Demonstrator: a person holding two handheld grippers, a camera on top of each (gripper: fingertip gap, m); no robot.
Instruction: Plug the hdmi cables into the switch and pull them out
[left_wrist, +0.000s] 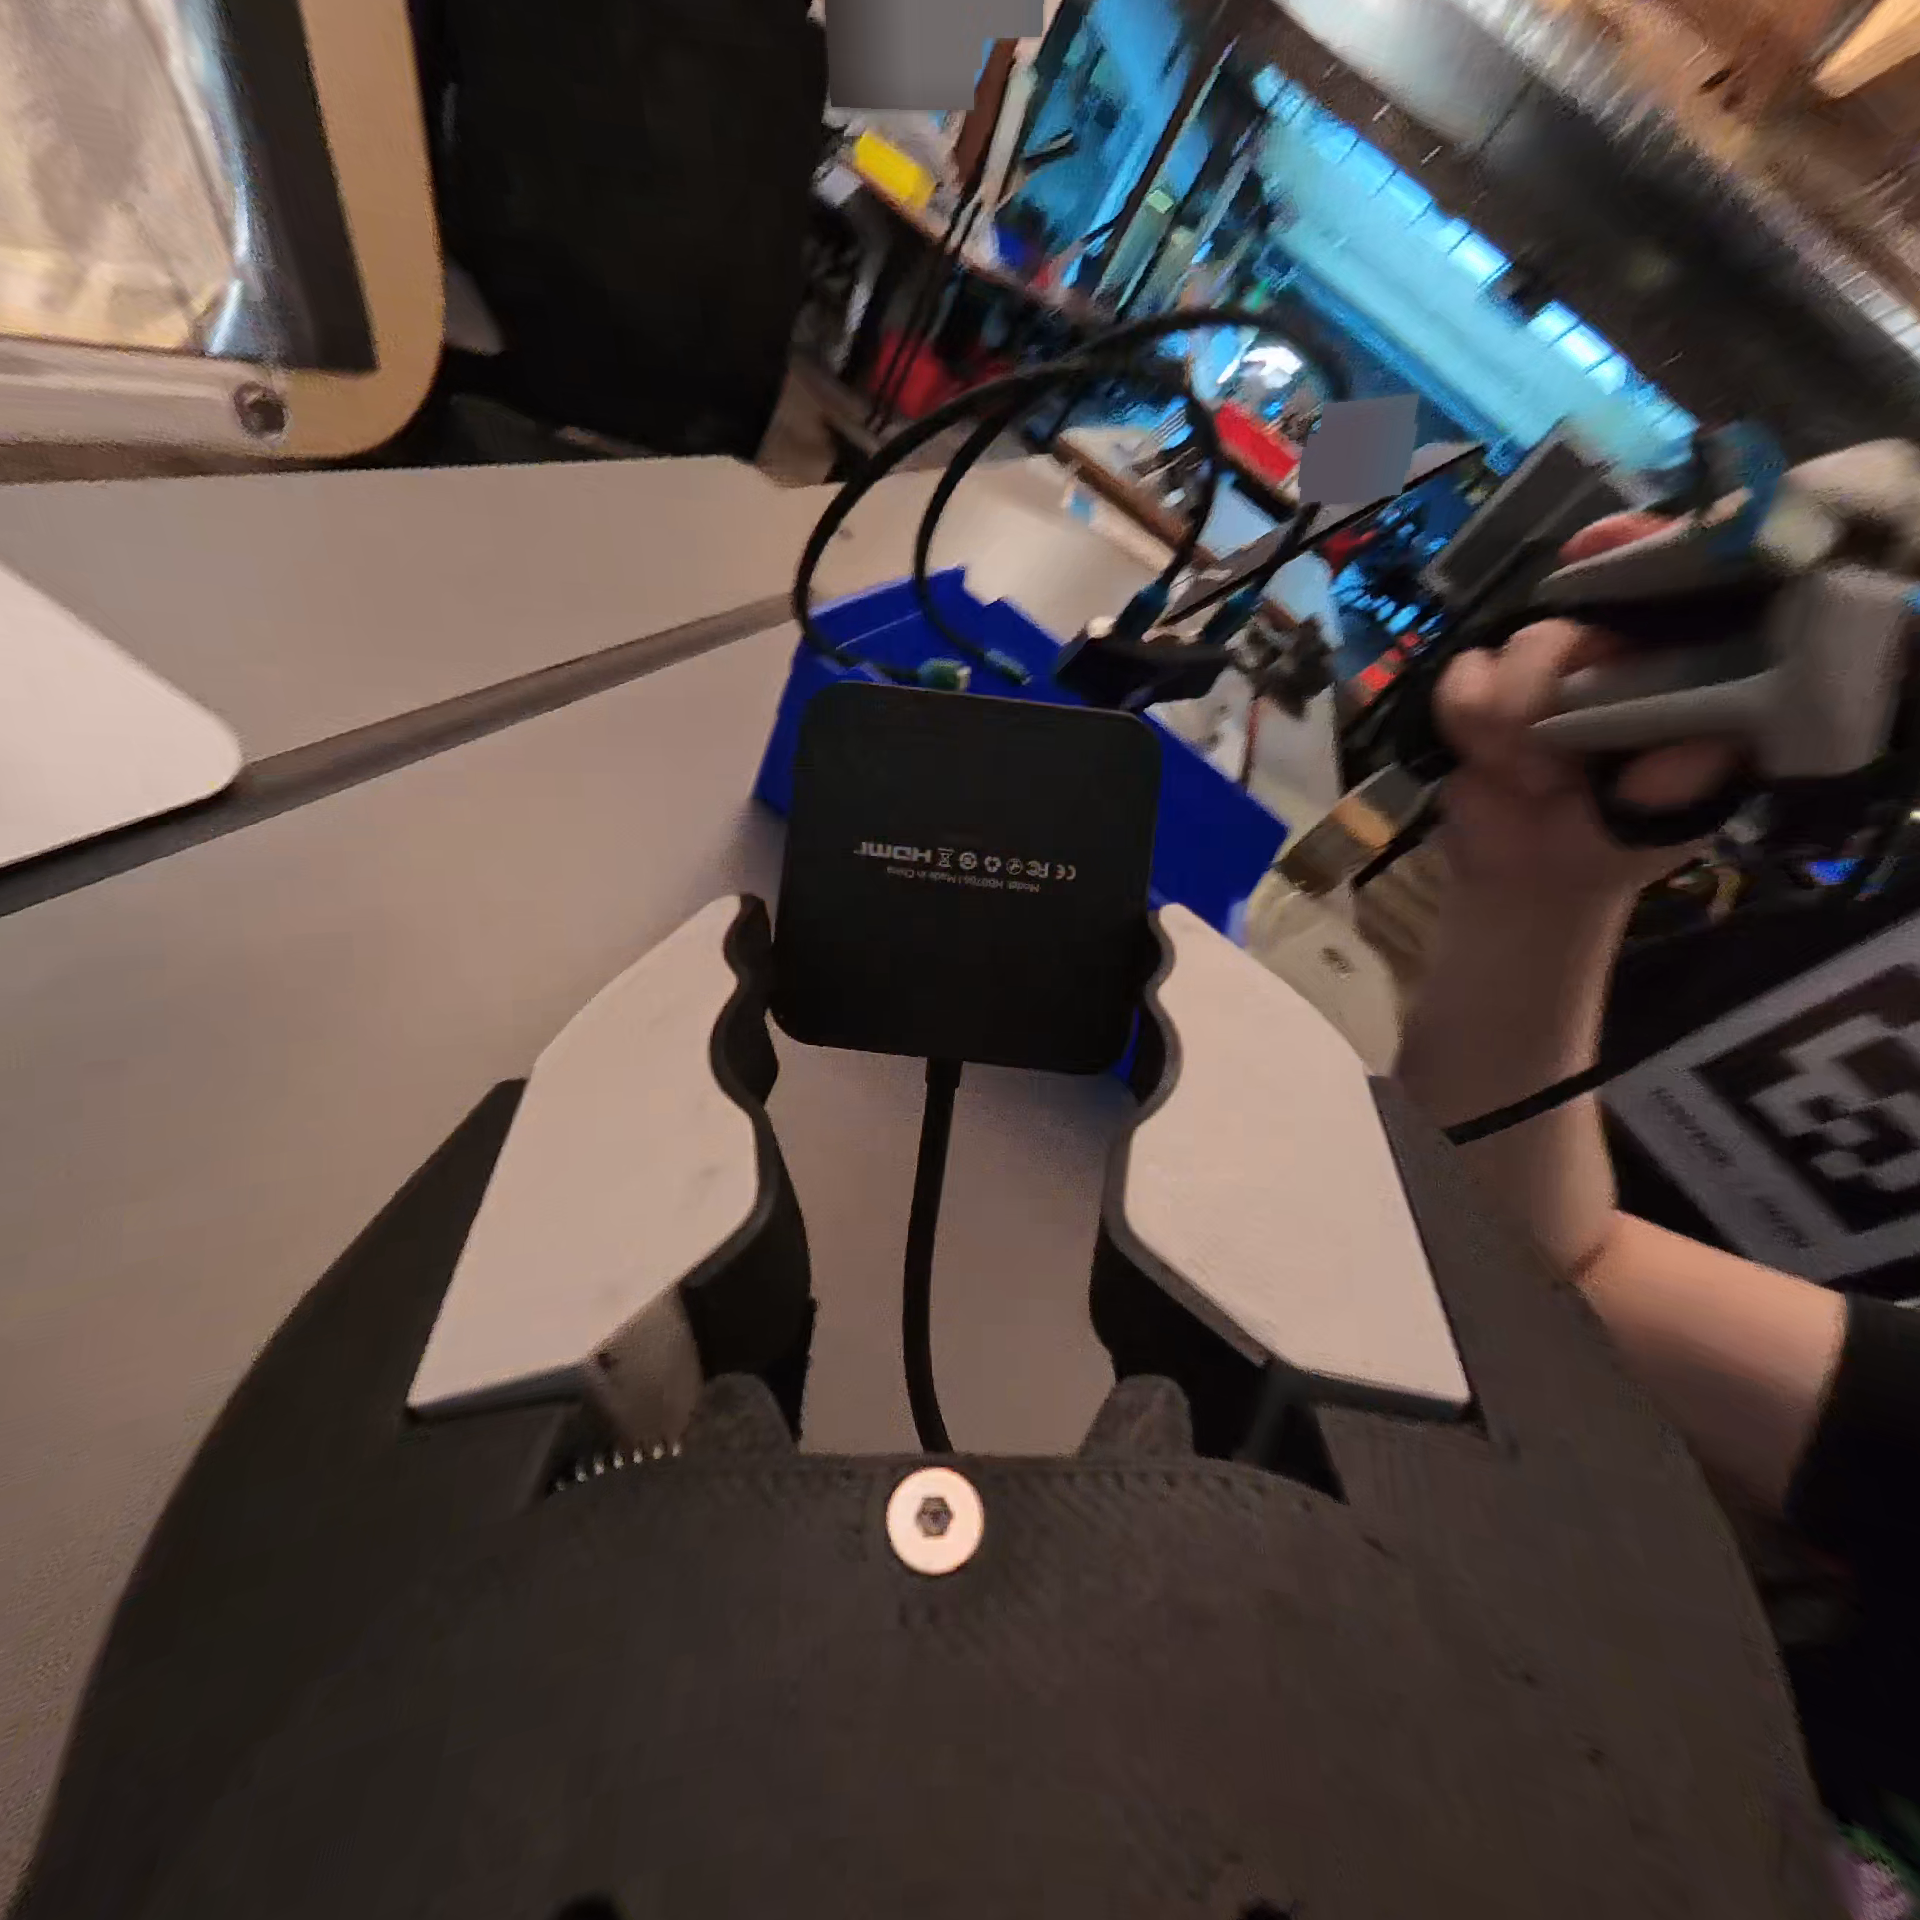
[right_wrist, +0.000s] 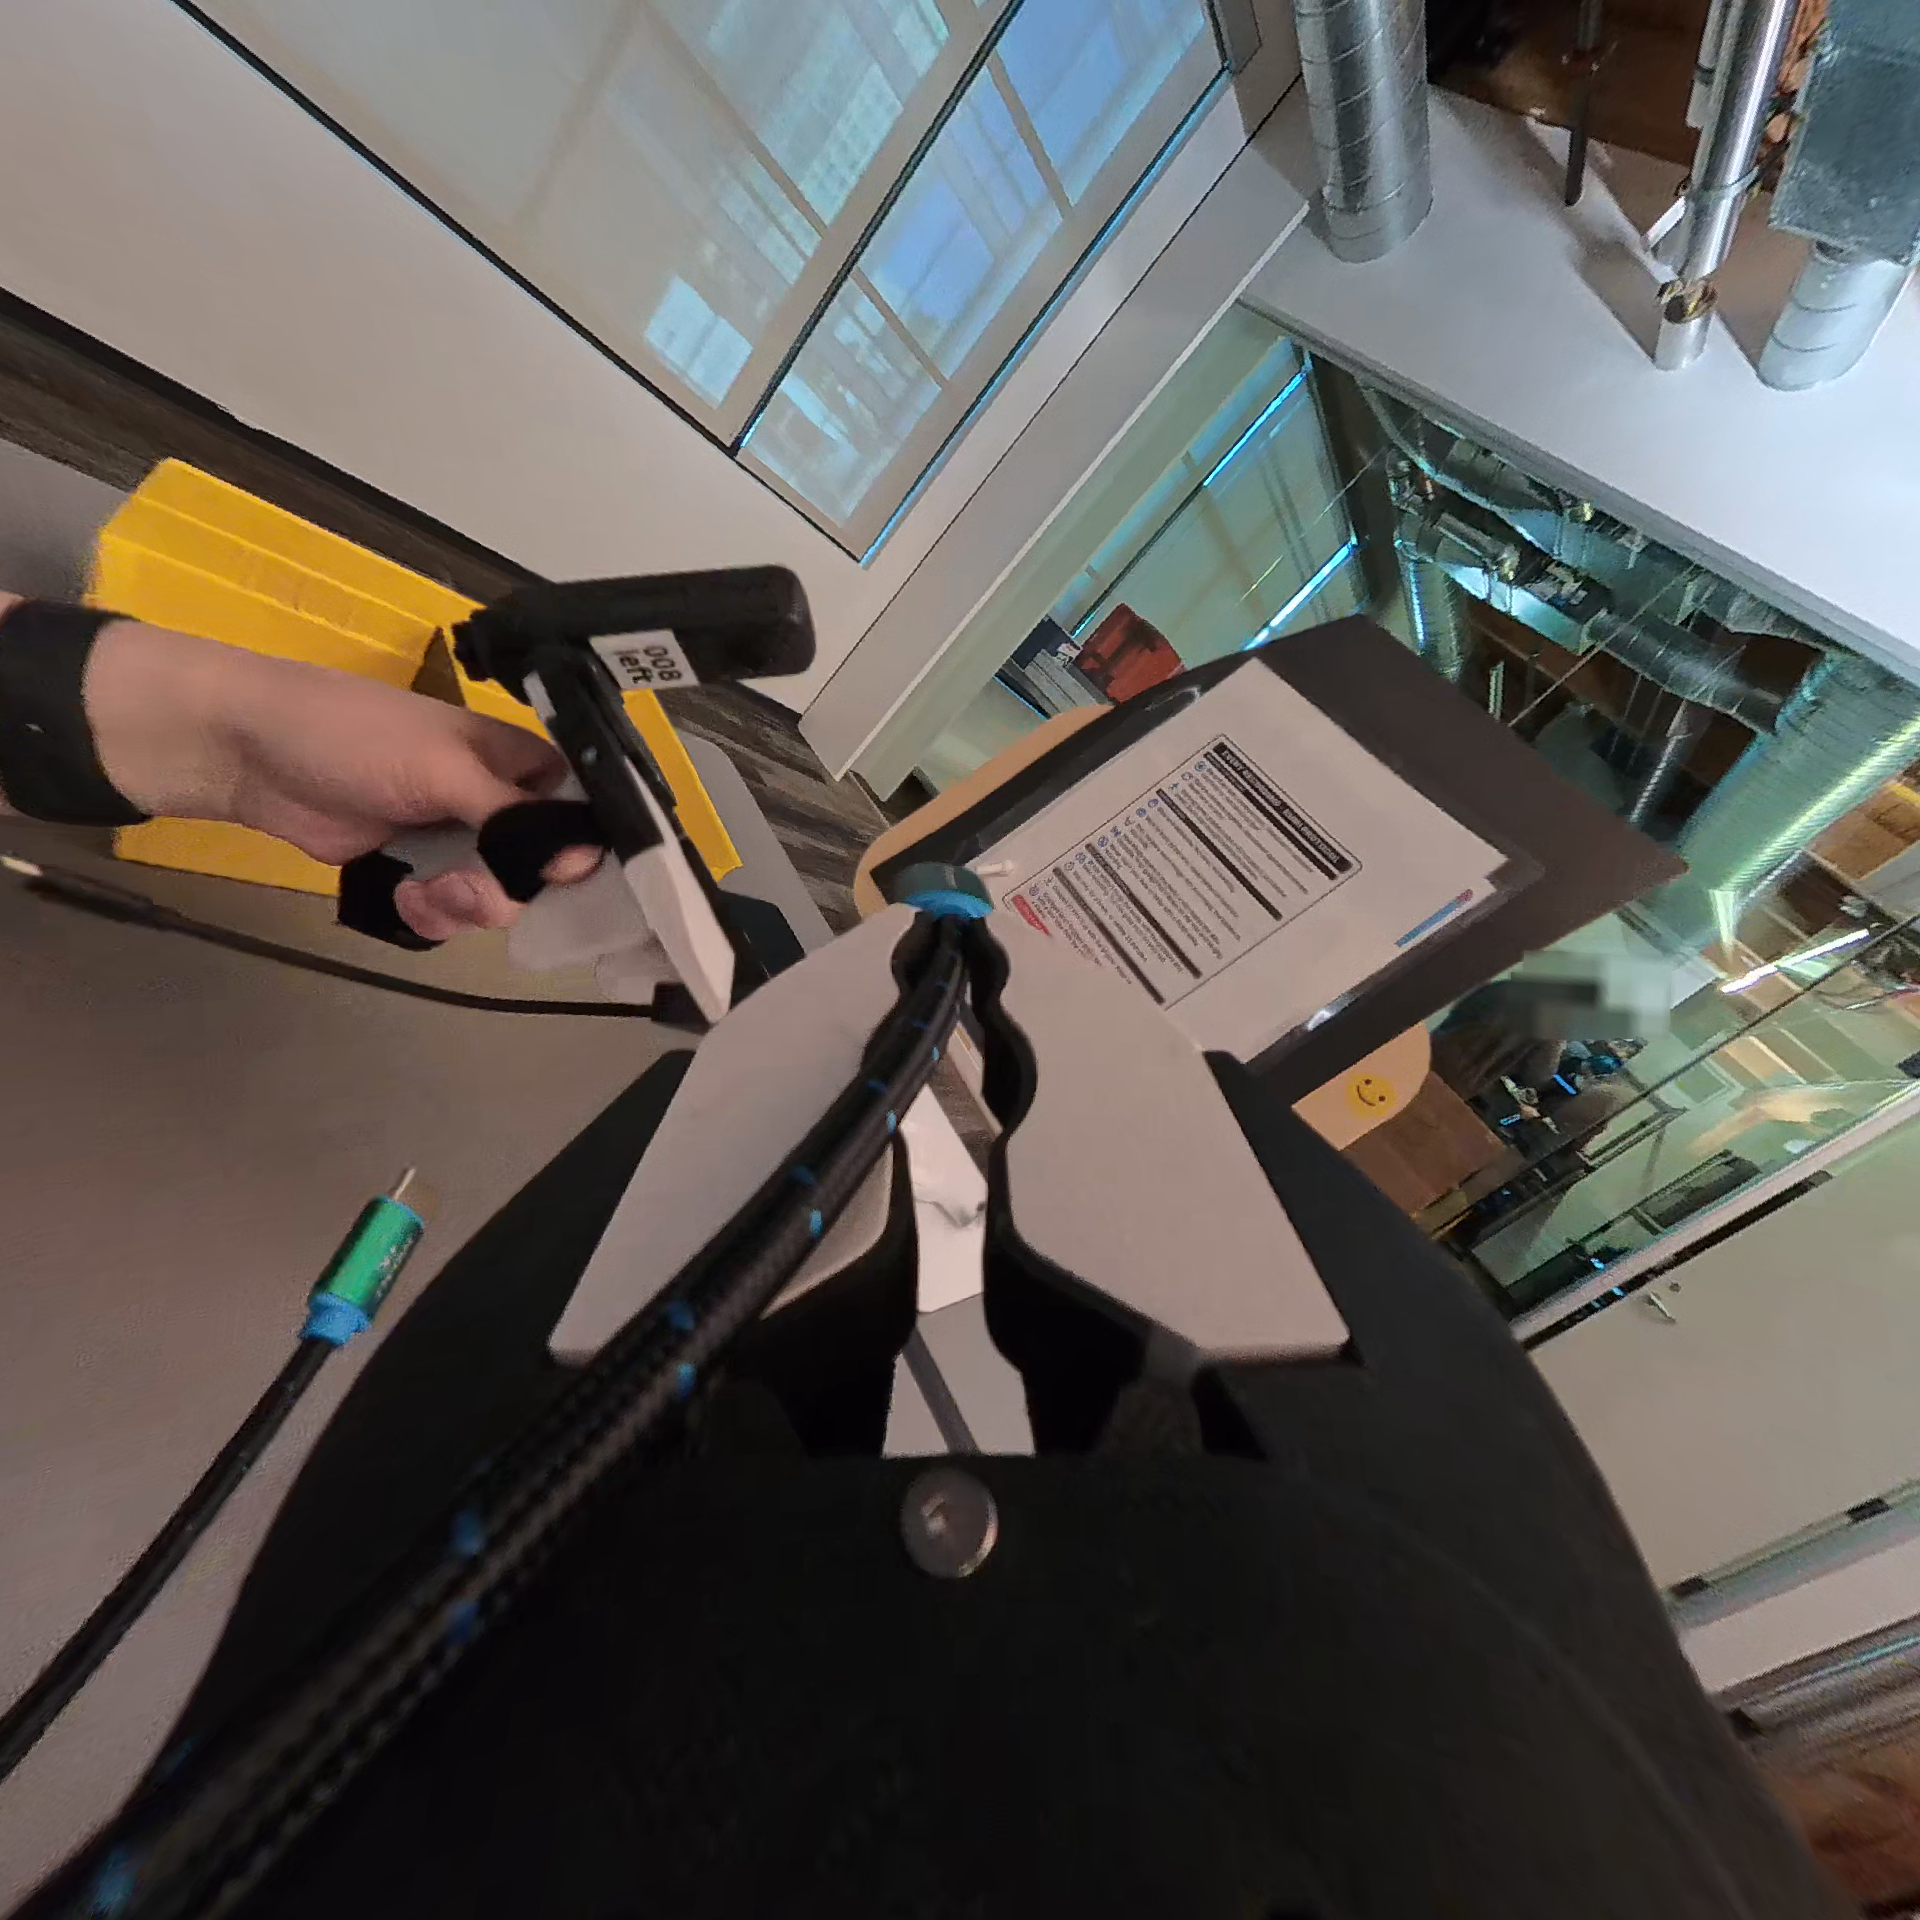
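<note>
Left hand-held gripper (left_wrist: 961, 997) clamps the black switch (left_wrist: 966, 873) by its side edges, label face toward the camera, lifted off the grey table (left_wrist: 364, 935); the switch's own lead (left_wrist: 925, 1247) trails back between the fingers. Right hand-held gripper (right_wrist: 951, 940) is pinched narrow on a braided cable (right_wrist: 727, 1278) just behind its plug collar (right_wrist: 940, 896); the plug tip itself is hidden. A second cable, green-ended (right_wrist: 374, 1252), lies loose on the table.

Step in hand, as I judge it: bringing plug to port. Port side of the switch faces away, near the blue bin (left_wrist: 1195, 790); plug ends are blurred there.

To do well:
- square the plug to the slot before pushing
- keep switch grip firm against the push
- watch cable slack, which could twist the plug
</note>
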